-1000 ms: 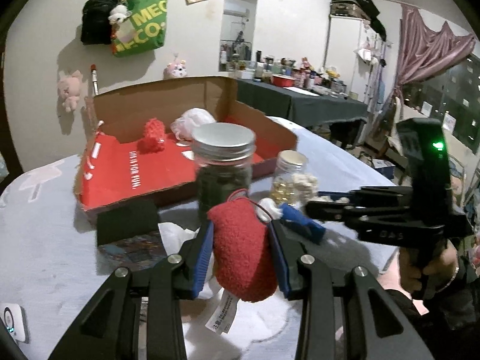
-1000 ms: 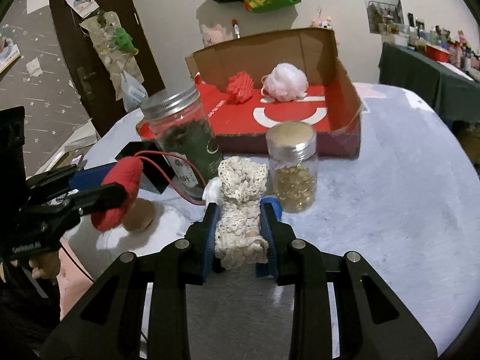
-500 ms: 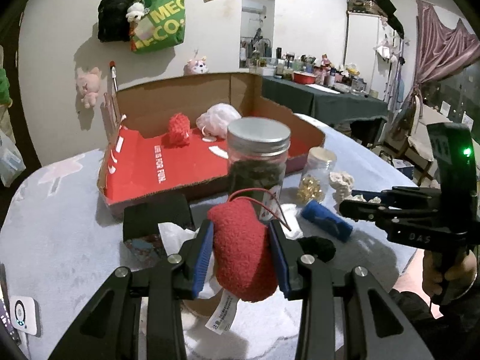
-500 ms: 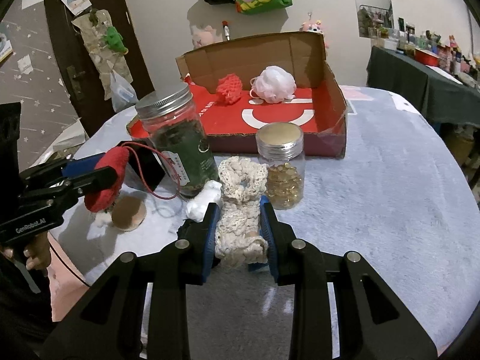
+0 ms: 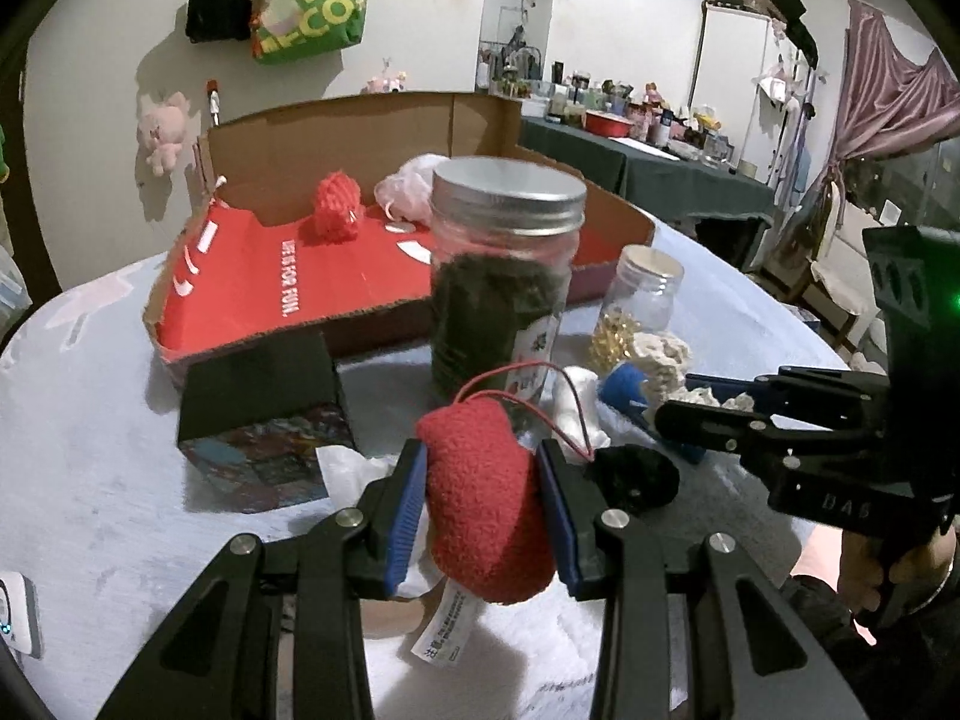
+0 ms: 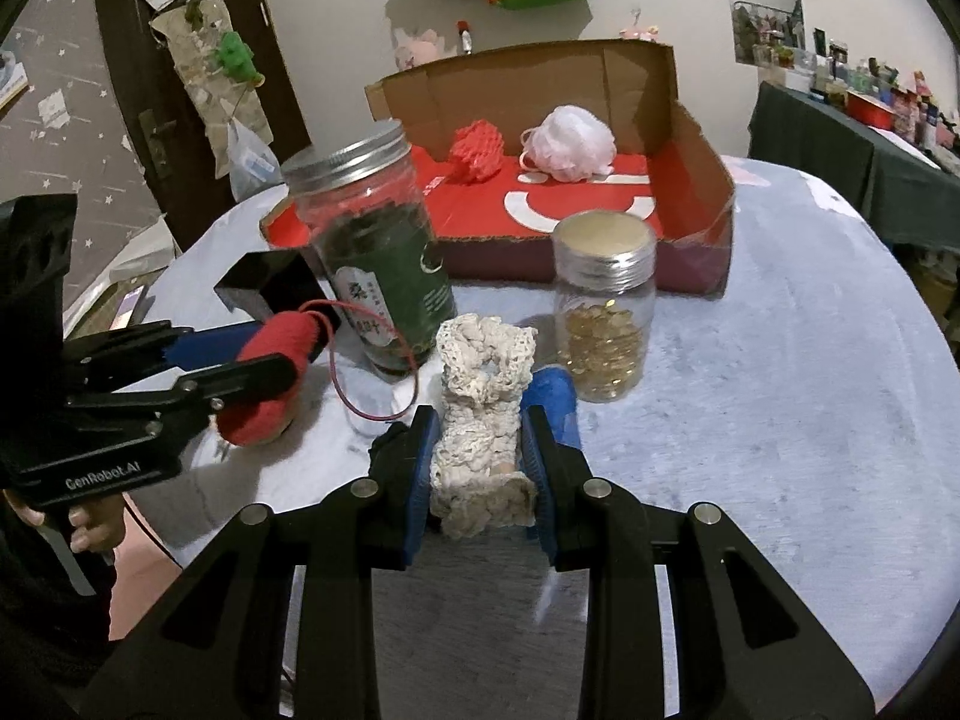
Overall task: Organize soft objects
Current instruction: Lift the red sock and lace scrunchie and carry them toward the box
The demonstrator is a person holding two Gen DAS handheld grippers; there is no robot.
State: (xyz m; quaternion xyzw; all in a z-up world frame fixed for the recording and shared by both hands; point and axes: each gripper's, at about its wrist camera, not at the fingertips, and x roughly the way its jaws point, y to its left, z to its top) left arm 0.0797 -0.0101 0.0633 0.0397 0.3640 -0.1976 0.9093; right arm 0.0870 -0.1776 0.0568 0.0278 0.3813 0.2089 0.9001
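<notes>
Box (image 6: 696, 138) of cardboard with red floor, open on top, lying straight ahead of both claws at the far side of the worktop (image 6: 810, 396), already carrying a red knitted piece (image 6: 478, 151) and a pale mesh pouf (image 6: 570, 144). Left claw (image 5: 483, 510) pinching a red fleece pouch (image 5: 486, 504) between its blue pads, pouch's long axis running along the fingers, thin red cord looping off its far end, white label hanging below. Right claw (image 6: 480, 462) pressed nearly together on a cream crochet scrunchie (image 6: 483, 414), also lengthwise along the fingers, its ring end poking forward. Both claws low over the near edge, angled downward, side by side. Between them and the box, 2 upright jars: a tall jar with dark contents (image 5: 501, 276) directly in line with the left claw, a small jar of golden beads (image 6: 603, 306) just ahead and slightly right of the right claw. Also near the left claw, a dark small box (image 5: 264, 414) and white tissue. Judged from this layout: likely a carry forward and up over the jar lids. Right claw seemingly with the clearer lane, past the shorter jar toward the box's open right corner; left claw seemingly needing more lift or a sidestep round the tall jar, with the dangling cord liable to snag on its lid.
</notes>
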